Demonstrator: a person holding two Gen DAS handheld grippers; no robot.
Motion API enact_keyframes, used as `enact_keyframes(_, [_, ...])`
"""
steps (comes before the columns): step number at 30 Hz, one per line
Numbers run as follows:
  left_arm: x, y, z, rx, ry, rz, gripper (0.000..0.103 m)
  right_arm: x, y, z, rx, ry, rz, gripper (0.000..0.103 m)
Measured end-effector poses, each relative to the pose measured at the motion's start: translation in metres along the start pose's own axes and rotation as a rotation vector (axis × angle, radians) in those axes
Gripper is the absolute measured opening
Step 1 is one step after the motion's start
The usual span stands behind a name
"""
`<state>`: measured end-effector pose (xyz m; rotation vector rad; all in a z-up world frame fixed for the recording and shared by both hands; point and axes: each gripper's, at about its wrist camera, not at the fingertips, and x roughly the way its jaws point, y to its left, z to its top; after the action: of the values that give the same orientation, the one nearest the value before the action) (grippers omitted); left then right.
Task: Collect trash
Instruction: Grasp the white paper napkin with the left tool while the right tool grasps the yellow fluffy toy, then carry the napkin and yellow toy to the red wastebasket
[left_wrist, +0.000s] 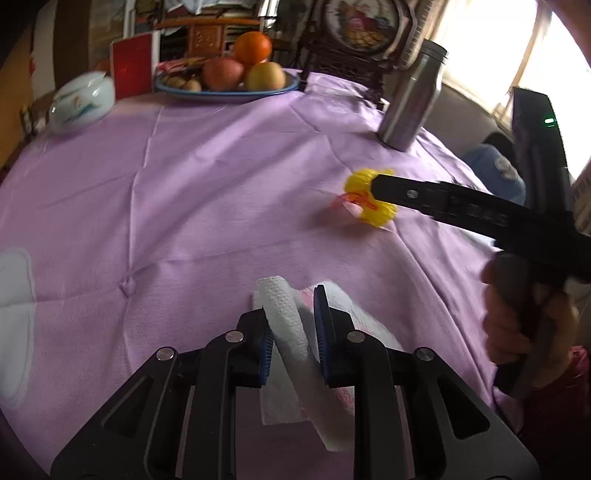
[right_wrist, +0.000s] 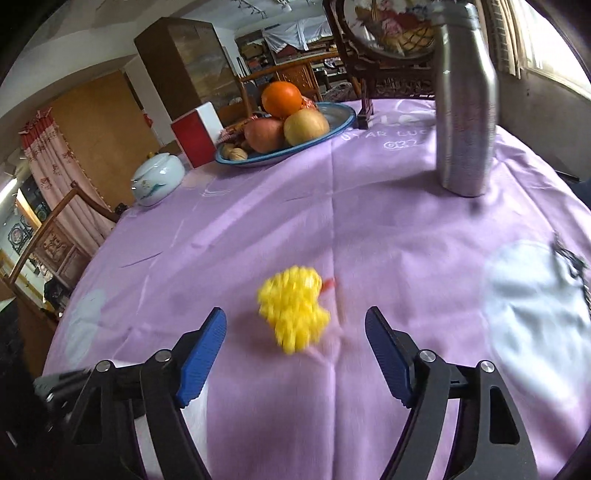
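Observation:
My left gripper (left_wrist: 293, 314) is shut on a crumpled white paper towel (left_wrist: 284, 314), which hangs between the blue pads above the purple tablecloth (left_wrist: 184, 192). A yellow foam fruit net (right_wrist: 293, 310) with a bit of red wrapper lies on the cloth. My right gripper (right_wrist: 295, 332) is open, its blue pads (right_wrist: 203, 350) on either side of the net and just short of it. In the left wrist view the right gripper's finger (left_wrist: 406, 194) reaches over the same net (left_wrist: 364, 194).
A steel flask (right_wrist: 465, 107) stands at the right of the table. At the back are a blue fruit plate (right_wrist: 332, 122), a red box (right_wrist: 194, 138) and a white lidded jar (right_wrist: 159, 179). White patches mark the cloth (right_wrist: 524, 295).

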<state>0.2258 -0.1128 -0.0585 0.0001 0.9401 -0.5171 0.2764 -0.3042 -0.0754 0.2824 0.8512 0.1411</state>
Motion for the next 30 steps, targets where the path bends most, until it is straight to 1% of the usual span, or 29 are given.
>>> enact_keyframes(2, [0.001,0.004,0.002,-0.024,0.009,-0.009,0.022,0.009,0.001,0.004,-0.008,0.008,0.0,0.077])
enact_keyframes(6, [0.005,0.007,0.002,-0.037,0.032,-0.016,0.022,0.014,0.008,0.001,-0.074,0.0,-0.024,0.075])
enact_keyframes(9, [0.007,0.006,0.0,-0.037,0.042,-0.011,0.023,0.015,0.008,0.0,-0.082,0.001,-0.021,0.066])
enact_keyframes(10, [0.007,0.006,0.0,-0.035,0.045,-0.011,0.023,0.016,0.007,0.0,-0.081,0.0,-0.023,0.054])
enact_keyframes(11, [0.008,0.005,0.0,-0.033,0.048,-0.009,0.023,0.016,0.006,0.001,-0.078,0.003,-0.02,0.034])
enact_keyframes(12, [0.009,0.005,0.0,-0.029,0.049,-0.006,0.023,0.016,0.003,0.001,-0.062,0.009,-0.008,0.032])
enact_keyframes(15, [0.009,0.001,-0.002,-0.006,0.046,0.012,0.023,0.008,-0.007,0.003,-0.019,-0.017,-0.001,0.03])
enact_keyframes(18, [0.009,-0.004,-0.002,0.018,0.042,0.016,0.023,-0.001,-0.011,0.004,-0.004,-0.049,0.0,0.03])
enact_keyframes(23, [0.009,-0.008,-0.003,0.042,0.046,0.003,0.023,-0.001,-0.012,0.004,-0.005,-0.044,-0.014,0.031])
enact_keyframes(27, [0.011,-0.01,-0.004,0.047,0.056,-0.013,0.031,0.002,-0.011,0.003,-0.009,-0.033,-0.027,0.031])
enact_keyframes(30, [0.012,-0.015,-0.005,0.073,0.054,0.0,0.034,0.005,-0.015,0.003,0.005,-0.018,-0.034,0.031])
